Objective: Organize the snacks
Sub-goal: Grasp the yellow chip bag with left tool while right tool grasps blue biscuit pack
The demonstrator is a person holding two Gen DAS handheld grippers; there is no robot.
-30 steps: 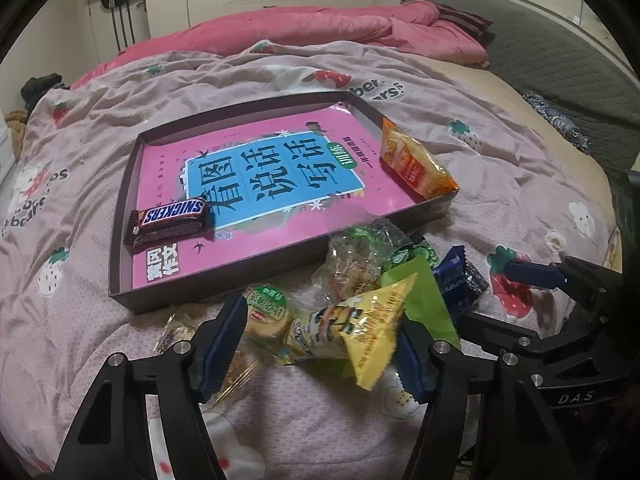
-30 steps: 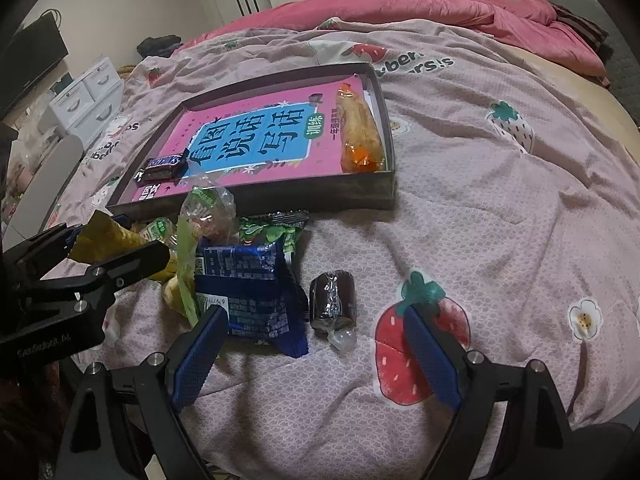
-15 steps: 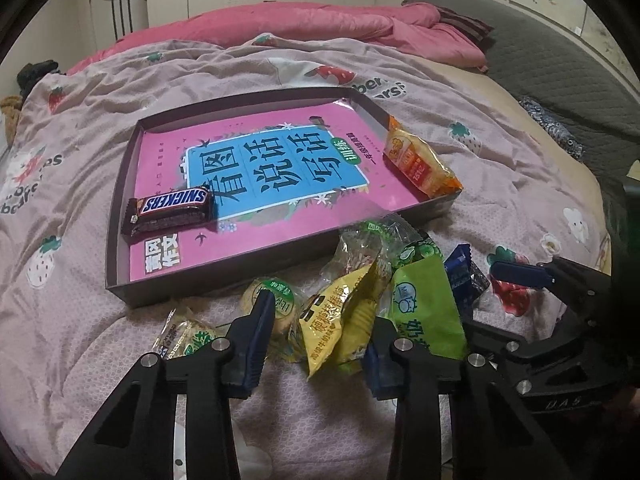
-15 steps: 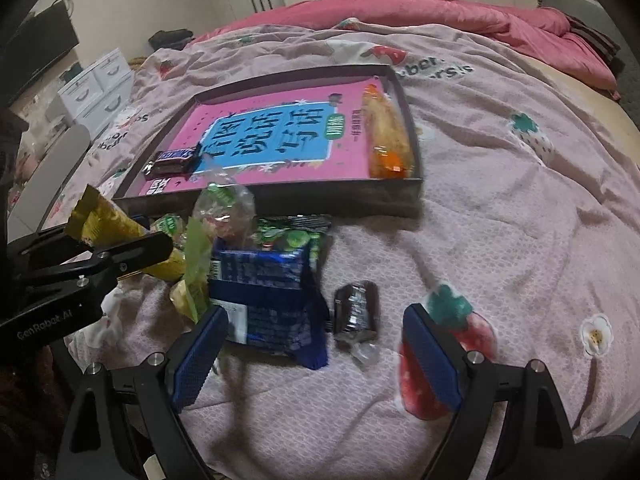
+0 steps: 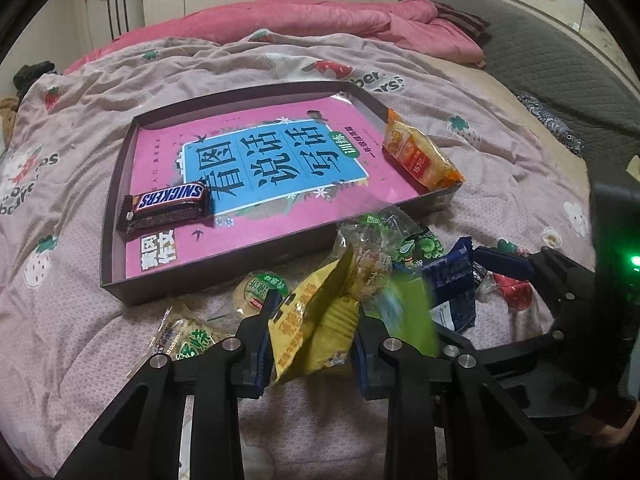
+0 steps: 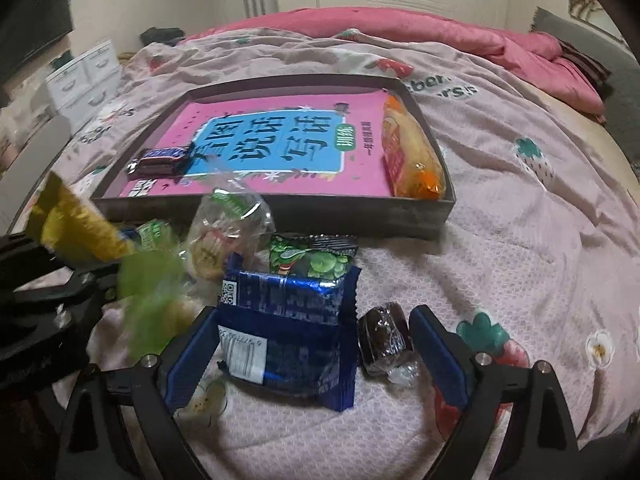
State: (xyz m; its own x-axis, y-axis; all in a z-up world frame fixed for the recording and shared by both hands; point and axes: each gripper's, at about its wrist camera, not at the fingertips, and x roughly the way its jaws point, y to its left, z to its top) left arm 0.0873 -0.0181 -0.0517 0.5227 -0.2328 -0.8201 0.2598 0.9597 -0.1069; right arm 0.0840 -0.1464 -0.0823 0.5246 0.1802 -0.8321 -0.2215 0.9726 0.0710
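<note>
On the bed (image 5: 100, 92), at the left, a small green-printed packet (image 5: 188, 336) lies partly hidden behind the left tool (image 5: 312, 336). This tool is clamped on a yellow snack bag (image 5: 316, 320), which stands up between its 2 pads; the lower end of the bag is cut off from sight by the pads. Just beside it on the right, a green packet (image 5: 412, 312) is blurred, and its print cannot be read.

Behind them, the dark tray (image 5: 116, 184) holds a pink book (image 5: 272, 160), a Snickers bar (image 5: 168, 206) and an orange snack bag (image 5: 416, 156). The bar lies near the left wall, its long axis across the tray. The orange bag lies along the right wall, its long axis running from the near rim to the far one.

Further right, in the right wrist view, the right tool (image 6: 316, 356) has its pads apart, around a blue packet (image 6: 288, 332) and a small dark candy (image 6: 384, 336). The blue packet points its long axis toward the tray. A clear bag (image 6: 228, 232) and a green candy bag (image 6: 312, 256) lie between it and the tray.
</note>
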